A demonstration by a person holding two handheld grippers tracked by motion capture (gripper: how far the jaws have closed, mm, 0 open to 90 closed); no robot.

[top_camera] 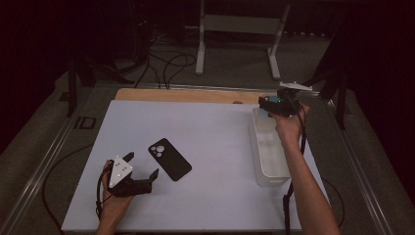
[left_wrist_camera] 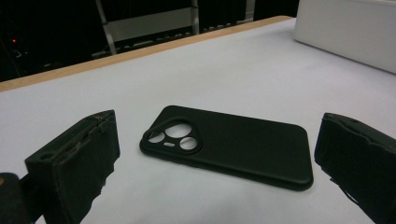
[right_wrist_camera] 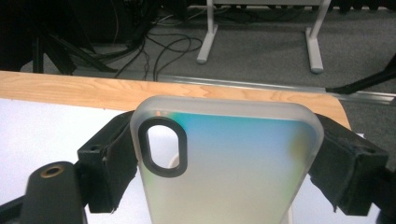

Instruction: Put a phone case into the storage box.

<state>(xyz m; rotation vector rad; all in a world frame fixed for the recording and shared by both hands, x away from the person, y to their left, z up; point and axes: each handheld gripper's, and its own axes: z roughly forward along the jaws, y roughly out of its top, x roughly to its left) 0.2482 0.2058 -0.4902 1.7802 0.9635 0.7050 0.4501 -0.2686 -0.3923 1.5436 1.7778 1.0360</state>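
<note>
One black phone case lies flat — camera cutout toward the left gripper.

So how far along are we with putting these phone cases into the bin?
Nothing looks finished yet. In hand: the right gripper is shut on the translucent case, held over the white bin's far end. Left: the black case lies flat on the table, between the left gripper's open jaws, not gripped. That it belongs in the bin is my guess.
</note>
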